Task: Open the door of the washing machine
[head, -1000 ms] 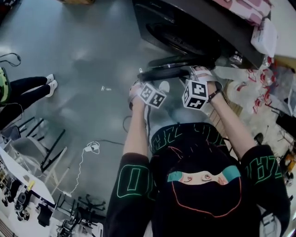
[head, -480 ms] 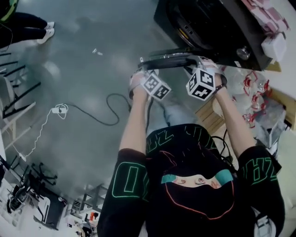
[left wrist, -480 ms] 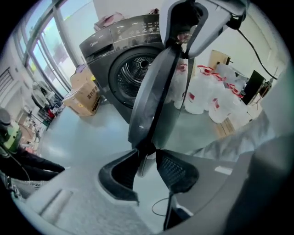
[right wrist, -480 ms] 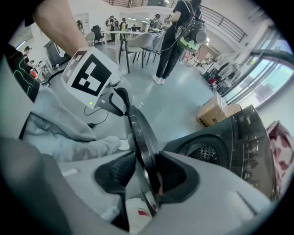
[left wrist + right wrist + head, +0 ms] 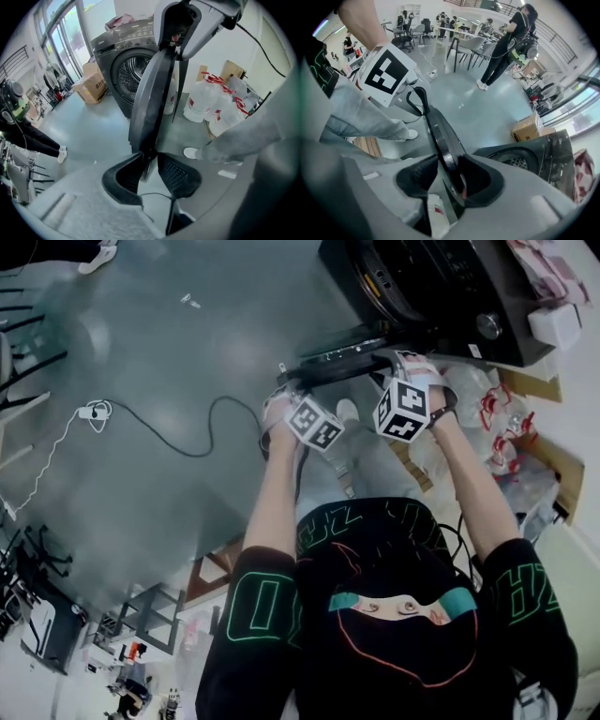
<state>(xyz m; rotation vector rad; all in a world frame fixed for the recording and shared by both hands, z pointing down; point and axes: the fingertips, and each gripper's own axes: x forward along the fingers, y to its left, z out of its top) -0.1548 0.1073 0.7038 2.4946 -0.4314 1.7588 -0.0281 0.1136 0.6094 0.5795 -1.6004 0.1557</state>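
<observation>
Two grippers meet on one thing: the round, dark grey washing machine door [image 5: 150,93], a thick disc with a smooth glossy rim. It stands swung well out from the dark grey front-loading washing machine [image 5: 105,44] and shows edge-on in both gripper views. Behind it the mouth of the machine is uncovered, and a perforated metal drum [image 5: 133,75] shows inside. The left gripper [image 5: 151,157] has the lower part of the rim between its black, mesh-textured fingers [image 5: 176,176]. They have just been closing and now sit narrow, pinching the rim at their tips. The right gripper [image 5: 447,161] straddles the same rim further along. Its matte black fingers [image 5: 417,176] have just been opening and stand wide, with the rim passing between them and a gap on one side. The left gripper's white cube with black square markers [image 5: 389,75] shows just beyond. The machine stands on a glossy grey floor [image 5: 187,334], at the head view's upper right. Beside the machine sit a brown cardboard box [image 5: 91,86], its dark print too small to read, and a cluster of white plastic bags with red handles [image 5: 220,103]. A black cable [image 5: 187,442] curls across the floor to a white plug block [image 5: 92,412]. The person wears a black top with green outlined lettering [image 5: 262,606] that cannot be read for certain, along with pale blue jeans [image 5: 356,117] and a white shoe [image 5: 411,134].
</observation>
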